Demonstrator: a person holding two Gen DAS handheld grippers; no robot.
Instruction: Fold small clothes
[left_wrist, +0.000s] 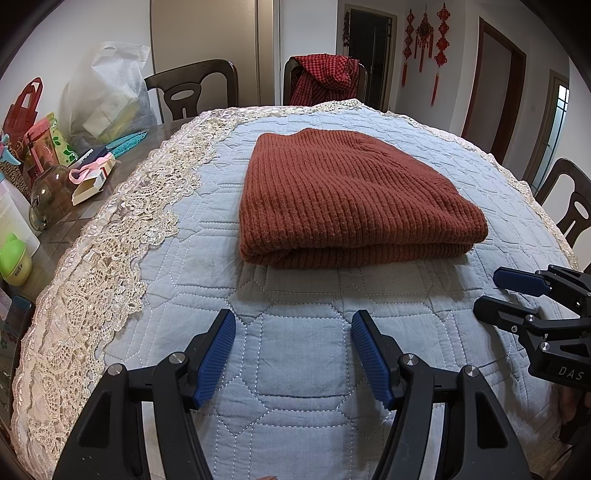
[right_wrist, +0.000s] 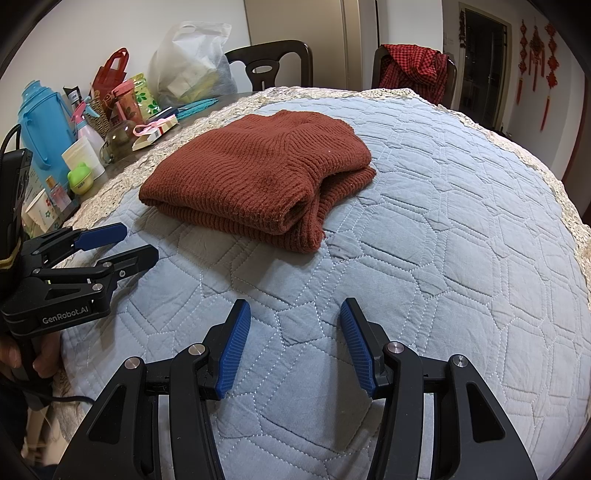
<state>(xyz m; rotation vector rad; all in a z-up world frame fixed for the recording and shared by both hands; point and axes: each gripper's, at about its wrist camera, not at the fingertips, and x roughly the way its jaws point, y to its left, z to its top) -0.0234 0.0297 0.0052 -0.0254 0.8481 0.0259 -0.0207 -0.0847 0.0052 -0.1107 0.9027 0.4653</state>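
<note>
We see the rust ribbed-knit sweater (left_wrist: 354, 199) folded into a thick rectangle on the blue quilted cover (left_wrist: 295, 354). Left gripper (left_wrist: 293, 328) and right gripper (right_wrist: 295, 317): ridged jaws apart, empty, short of it.

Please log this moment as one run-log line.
rust knit sweater: folded, on blue quilt | left hand-held gripper: open, empty | right hand-held gripper: open, empty

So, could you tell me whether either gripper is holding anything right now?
Nothing: left gripper and right gripper are open over the quilt, short of the folded sweater.
</note>
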